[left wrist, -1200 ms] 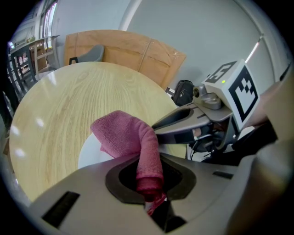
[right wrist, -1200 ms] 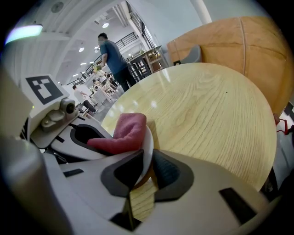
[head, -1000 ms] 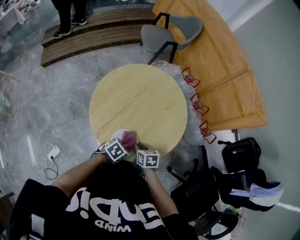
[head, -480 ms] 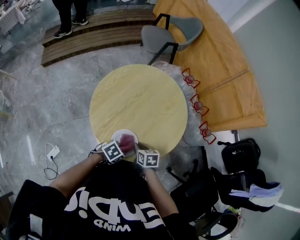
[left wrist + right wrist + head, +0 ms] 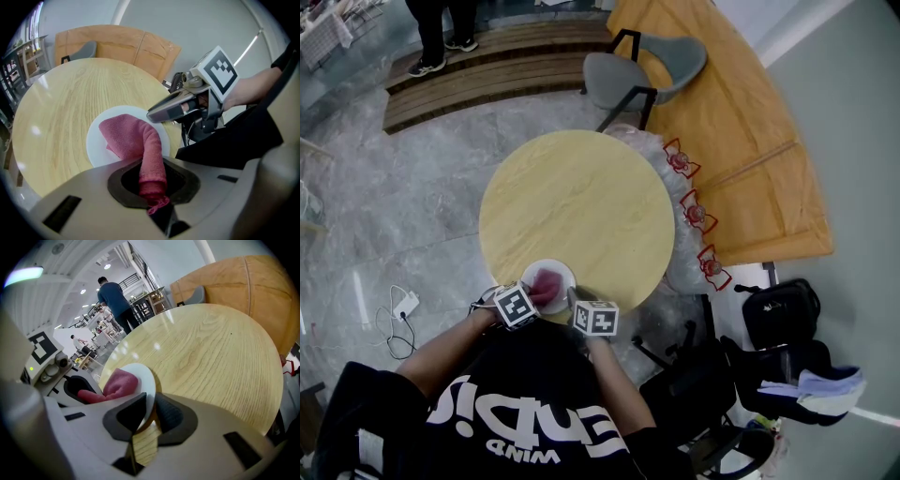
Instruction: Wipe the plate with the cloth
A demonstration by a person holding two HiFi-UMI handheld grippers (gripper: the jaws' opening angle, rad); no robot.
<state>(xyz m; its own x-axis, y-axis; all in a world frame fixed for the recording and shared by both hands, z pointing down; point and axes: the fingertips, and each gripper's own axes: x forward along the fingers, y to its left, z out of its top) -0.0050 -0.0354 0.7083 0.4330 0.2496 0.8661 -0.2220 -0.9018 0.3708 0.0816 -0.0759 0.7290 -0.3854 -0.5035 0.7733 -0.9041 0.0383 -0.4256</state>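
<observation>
A white plate (image 5: 559,271) is held over the near edge of the round wooden table (image 5: 581,206). My right gripper (image 5: 146,416) is shut on the plate's rim (image 5: 149,386). A pink cloth (image 5: 133,140) is folded across the plate (image 5: 97,145), and my left gripper (image 5: 152,192) is shut on one end of that cloth. In the head view the cloth (image 5: 546,281) covers the plate's middle, with the left gripper (image 5: 530,298) at its near left and the right gripper (image 5: 577,302) at its near right.
A grey chair (image 5: 637,66) stands beyond the table. Orange panels (image 5: 741,141) lie to the right. Dark bags (image 5: 778,309) sit on the floor at right, a white cable (image 5: 403,309) at left. People stand in the background (image 5: 115,298).
The left gripper has drawn the cloth leftward and nearer across the plate. The plate now shows more white on its right side. The right gripper has stayed put.
</observation>
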